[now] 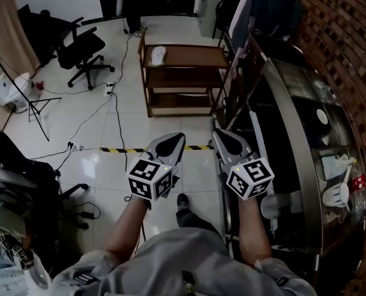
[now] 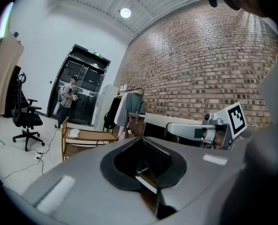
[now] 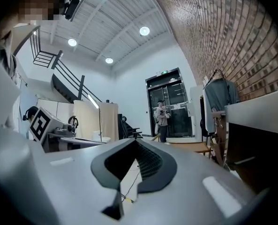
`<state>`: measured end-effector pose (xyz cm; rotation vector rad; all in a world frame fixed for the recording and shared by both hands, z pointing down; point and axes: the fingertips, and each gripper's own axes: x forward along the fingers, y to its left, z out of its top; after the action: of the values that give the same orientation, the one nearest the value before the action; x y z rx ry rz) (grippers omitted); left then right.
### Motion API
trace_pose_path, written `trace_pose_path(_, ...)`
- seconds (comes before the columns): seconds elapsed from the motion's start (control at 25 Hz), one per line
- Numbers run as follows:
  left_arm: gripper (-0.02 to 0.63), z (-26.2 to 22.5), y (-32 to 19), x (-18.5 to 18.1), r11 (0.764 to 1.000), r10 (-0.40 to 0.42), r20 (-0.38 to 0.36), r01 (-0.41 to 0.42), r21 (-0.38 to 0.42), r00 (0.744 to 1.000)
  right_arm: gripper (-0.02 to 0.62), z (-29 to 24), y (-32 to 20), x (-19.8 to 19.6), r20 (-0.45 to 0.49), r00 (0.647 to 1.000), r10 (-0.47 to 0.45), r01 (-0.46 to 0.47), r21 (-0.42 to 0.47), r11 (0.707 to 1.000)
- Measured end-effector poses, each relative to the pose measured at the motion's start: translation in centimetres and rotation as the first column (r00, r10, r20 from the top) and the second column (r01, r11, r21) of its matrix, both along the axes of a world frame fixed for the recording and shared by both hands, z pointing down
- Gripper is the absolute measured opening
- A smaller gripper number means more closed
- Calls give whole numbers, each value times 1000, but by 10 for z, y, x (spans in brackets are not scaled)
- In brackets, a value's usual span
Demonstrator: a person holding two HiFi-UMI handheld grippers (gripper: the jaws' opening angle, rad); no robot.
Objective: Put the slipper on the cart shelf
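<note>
A white slipper [image 1: 157, 54] lies on the left end of the top shelf of a wooden cart [image 1: 189, 58], far ahead across the tiled floor. In the left gripper view the slipper [image 2: 74, 133] shows small on the cart [image 2: 93, 136]. I hold both grippers level and side by side, well short of the cart. My left gripper [image 1: 174, 139] is shut with nothing in it, its jaws meeting at the tip [image 2: 140, 139]. My right gripper [image 1: 222, 135] is also shut and empty, and its tip [image 3: 135, 141] points toward the far doorway.
A steel counter [image 1: 306, 134] runs along my right by the brick wall. Yellow-black tape [image 1: 118, 150] crosses the floor before the cart. Cables [image 1: 118, 113], an office chair [image 1: 81, 49] and a stand [image 1: 22, 88] are on the left. A person [image 2: 68, 97] stands at the far door.
</note>
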<state>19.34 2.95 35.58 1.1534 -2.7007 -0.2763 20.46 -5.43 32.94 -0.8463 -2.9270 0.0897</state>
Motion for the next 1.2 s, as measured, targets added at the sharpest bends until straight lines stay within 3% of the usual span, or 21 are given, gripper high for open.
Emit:
trace_pose_path(0.68, 8, 15, 20, -212, 980, -198, -68, 194, -53, 978, 0, 10, 19, -238, -28, 980, -199, 198, -43, 979)
trace_pose_path(0.88, 8, 21, 39, -260, 974, -226, -63, 223, -48, 972, 0, 21, 37, -281, -44, 972, -229, 228, -36, 973)
trace_pose_path(1.2, 8, 43, 67, -373, 978, -208, -82, 205, -42, 975, 0, 37, 62, -381, -86, 975, -205, 209, 33, 977)
